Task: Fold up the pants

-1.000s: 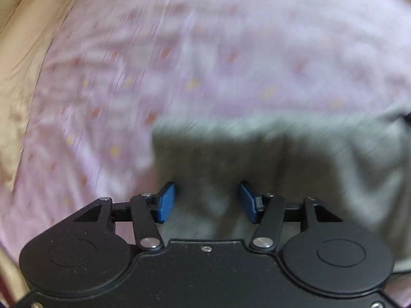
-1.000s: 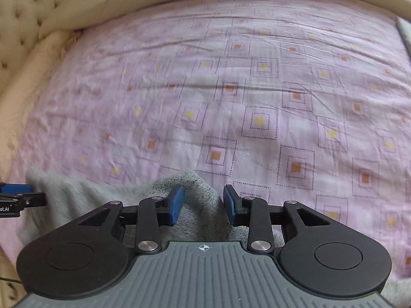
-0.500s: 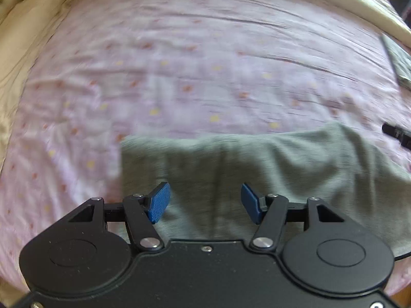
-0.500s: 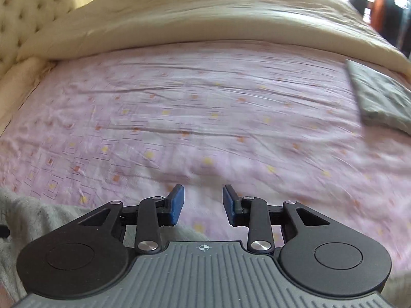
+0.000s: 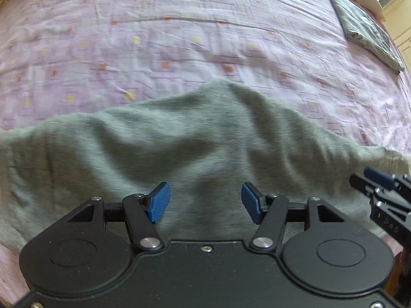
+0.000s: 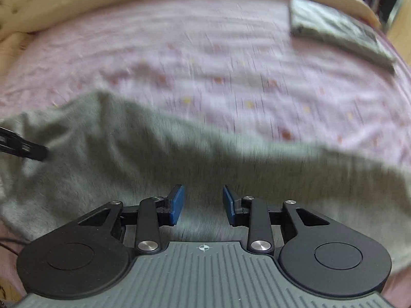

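My left gripper (image 5: 204, 202) hangs over the grey pants (image 5: 179, 159), jaws apart and nothing pinched; my right gripper (image 6: 201, 204) likewise, jaws parted and empty. The right view is blurred, and the pants' near edge is hidden under both tools. Open pink bedsheet (image 5: 179, 38) runs toward 12 o'clock; a folded grey cloth (image 5: 364, 25) lies at 2 o'clock.

Pants (image 5: 195, 148) cut off at left edge; bedsheet (image 6: 205, 59) pattern blurred; folded cloth (image 6: 339, 33) detail unreadable.
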